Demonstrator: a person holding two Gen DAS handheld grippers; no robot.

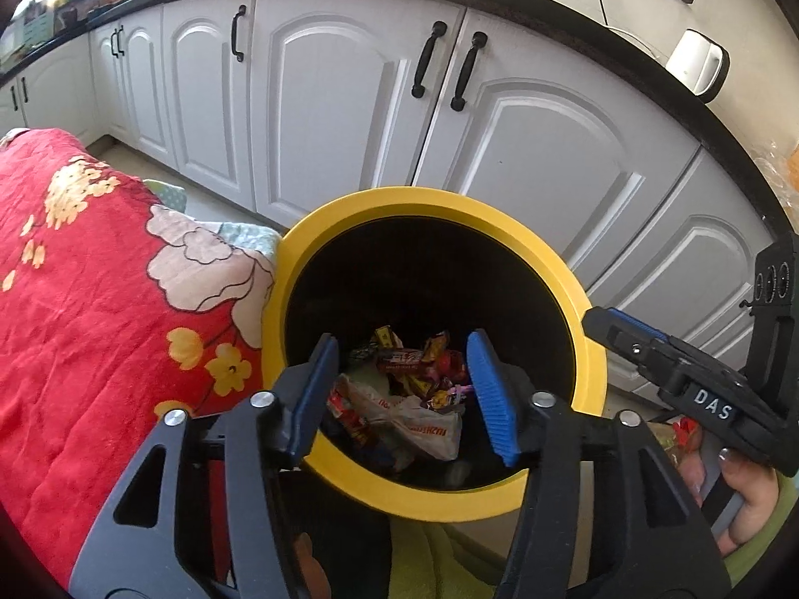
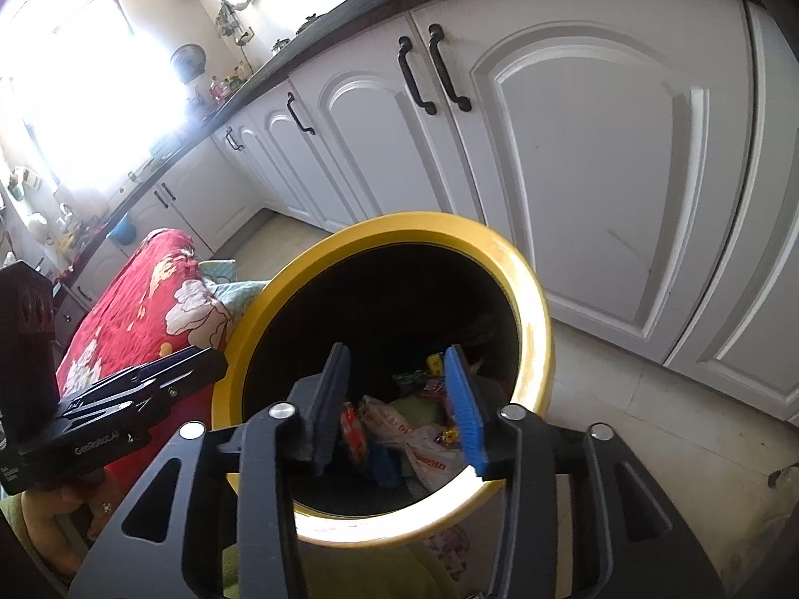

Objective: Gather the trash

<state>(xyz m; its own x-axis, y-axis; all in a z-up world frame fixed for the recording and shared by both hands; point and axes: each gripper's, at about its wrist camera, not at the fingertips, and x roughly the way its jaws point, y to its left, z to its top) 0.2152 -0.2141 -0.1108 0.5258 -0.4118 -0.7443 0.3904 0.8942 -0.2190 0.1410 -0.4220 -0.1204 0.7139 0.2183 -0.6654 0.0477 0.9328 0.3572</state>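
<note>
Over one bin (image 1: pixel 439 209), two open claws (image 1: pixel 399 384)

bin rim (image 1: pixel 439 202): yellow; inside black
wrappers (image 1: pixel 414 364): red, yellow, brown mix
bag (image 1: pixel 424 424): white, red lettering
blanket (image 1: pixel 90 269): red, yellow and pale pink flowers
cupboard doors (image 1: pixel 329 100): white, black handles
worktop (image 1: pixel 649 65): black
gripper pads (image 1: pixel 487 389): blue

Smooth yellow plastic bin rim (image 1: pixel 589 344), crinkled glossy wrappers (image 1: pixel 414 384), quilted red cloth (image 1: pixel 90 299).
</note>
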